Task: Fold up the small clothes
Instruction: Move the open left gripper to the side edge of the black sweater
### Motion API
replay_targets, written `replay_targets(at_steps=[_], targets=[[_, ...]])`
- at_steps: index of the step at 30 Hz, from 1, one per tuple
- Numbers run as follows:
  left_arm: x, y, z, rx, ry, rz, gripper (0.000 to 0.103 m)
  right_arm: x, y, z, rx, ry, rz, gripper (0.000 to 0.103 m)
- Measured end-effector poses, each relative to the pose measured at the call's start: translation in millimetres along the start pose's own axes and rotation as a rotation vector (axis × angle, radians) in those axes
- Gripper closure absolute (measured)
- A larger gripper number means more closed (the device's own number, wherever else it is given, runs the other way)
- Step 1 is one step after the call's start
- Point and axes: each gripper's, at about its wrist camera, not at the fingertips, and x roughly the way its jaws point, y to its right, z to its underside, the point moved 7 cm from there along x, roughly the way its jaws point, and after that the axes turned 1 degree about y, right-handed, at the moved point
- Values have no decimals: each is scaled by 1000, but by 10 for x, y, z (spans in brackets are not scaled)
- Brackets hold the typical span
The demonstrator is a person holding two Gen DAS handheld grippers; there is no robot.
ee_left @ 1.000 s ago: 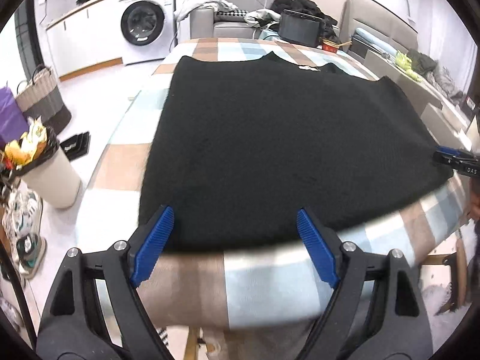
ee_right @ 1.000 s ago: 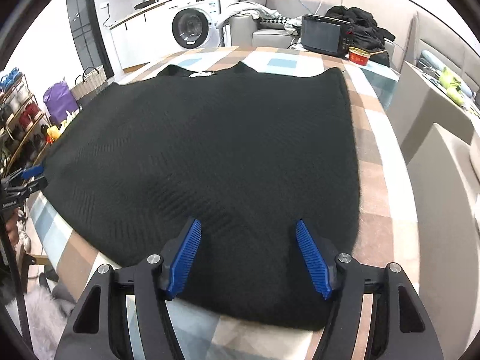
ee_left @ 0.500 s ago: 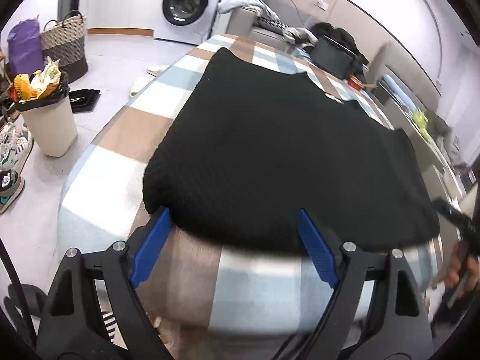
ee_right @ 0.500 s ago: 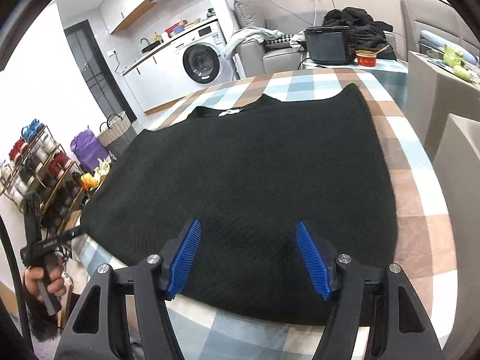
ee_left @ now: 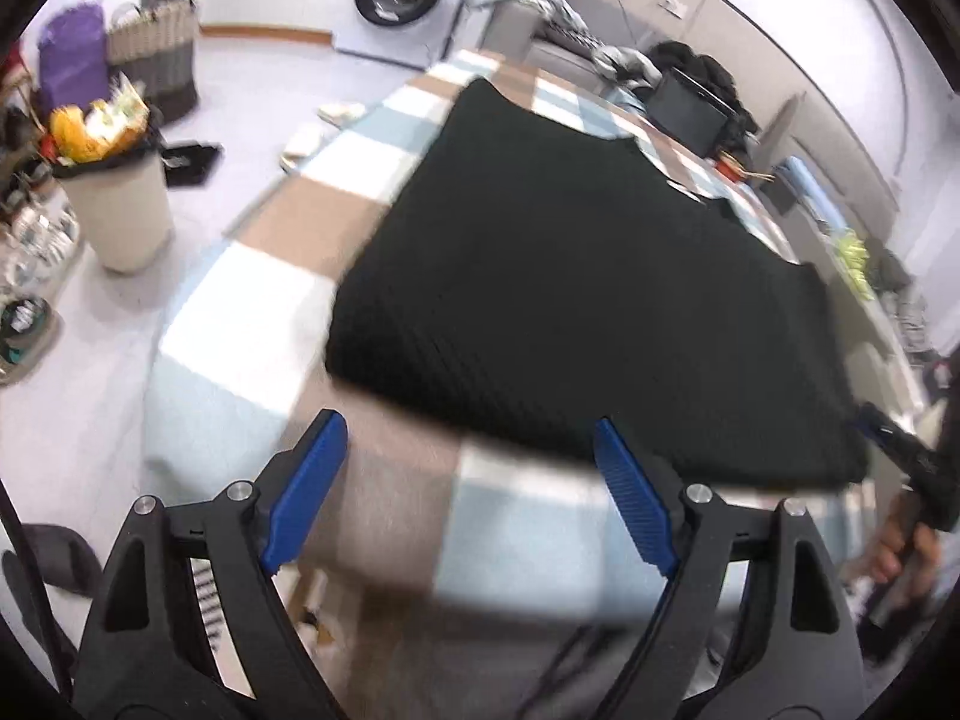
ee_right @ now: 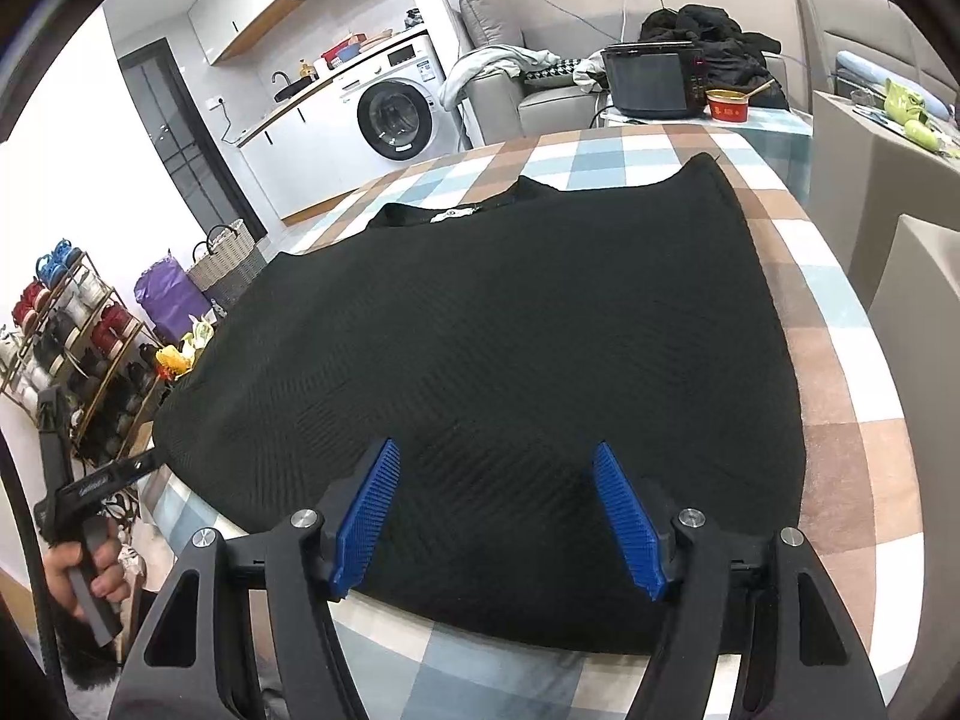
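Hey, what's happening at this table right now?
A person holds a claw in each hand over a black knit sweater spread flat on the checkered tablecloth. The left claw and right claw are both open near its closest hem, gripping nothing. No fold is made yet.

Tabletop [ee_right: 840, 396]: wore a checked cloth of brown, blue and white.
Washing machine [ee_right: 399, 114]: stood at 11 o'clock.
Shoe rack [ee_right: 66, 324]: stood at 9 o'clock.
Black appliance [ee_right: 654, 81]: sat at 1 o'clock, beside a red bowl [ee_right: 727, 106].
Bin [ee_left: 117, 207]: stood overfilled on the floor.
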Motion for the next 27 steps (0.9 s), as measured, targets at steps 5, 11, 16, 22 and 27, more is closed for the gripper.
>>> replay_targets(at_steps=[5,11,16,22,27], targets=[[39,49,-54,-96,-26,170,18,-5,-41,-1,-4,1,-13,34],[181,-43,-312,-204,54,196,19,7,-93,-13,-18,1,-24,34],[355,-68,-484,-219,121,68,55,48,-82,4,-13,-6,-23,34],[466,-77,-598,-227,155,66,82,99,-51,34,-11,-18,-11,34],[285,-210,-606,-226,184,73,82,37,12,21,0,-4,0,34]])
